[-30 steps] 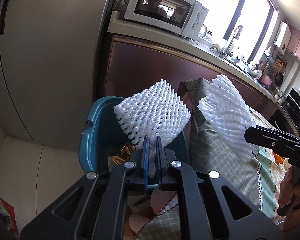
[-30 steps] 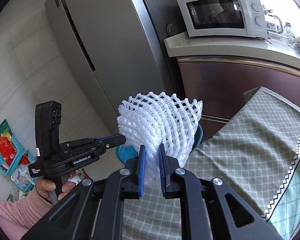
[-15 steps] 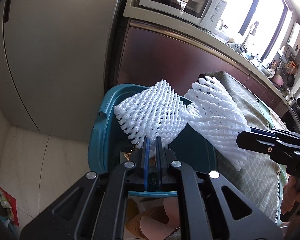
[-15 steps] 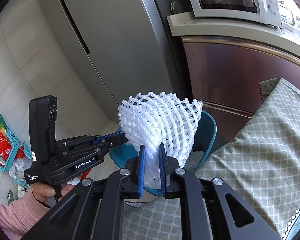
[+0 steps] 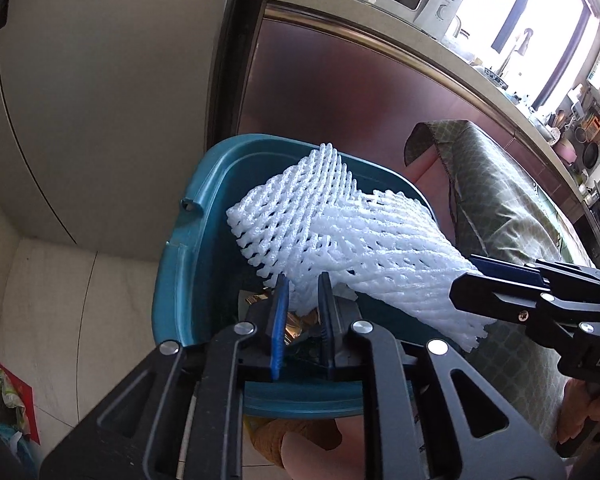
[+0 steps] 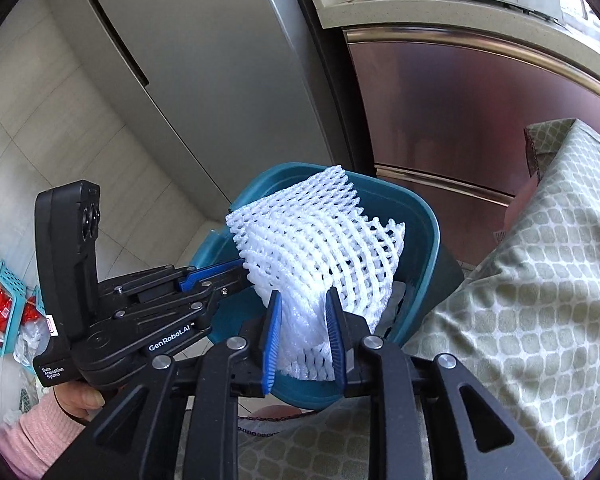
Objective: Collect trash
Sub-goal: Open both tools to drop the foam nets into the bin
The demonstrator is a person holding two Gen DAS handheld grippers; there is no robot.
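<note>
The left gripper [image 5: 302, 300] is pinching one white foam net [image 5: 284, 224] over the teal bin [image 5: 188, 280]; at its 3 o'clock the right gripper [image 6: 304, 330] is pinching a second foam net [image 6: 320, 248]. Spreading both pairs of fingers directly above the opening should drop both nets cleanly.

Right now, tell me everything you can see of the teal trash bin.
The teal bin is smooth plastic with rounded corners and a thick rolled rim, open, standing on the floor between the fridge and the cloth-covered table. Crumpled wrappers lie inside. Two white foam nets hang over its mouth, one in each gripper; contact with the rim is unclear.
</note>
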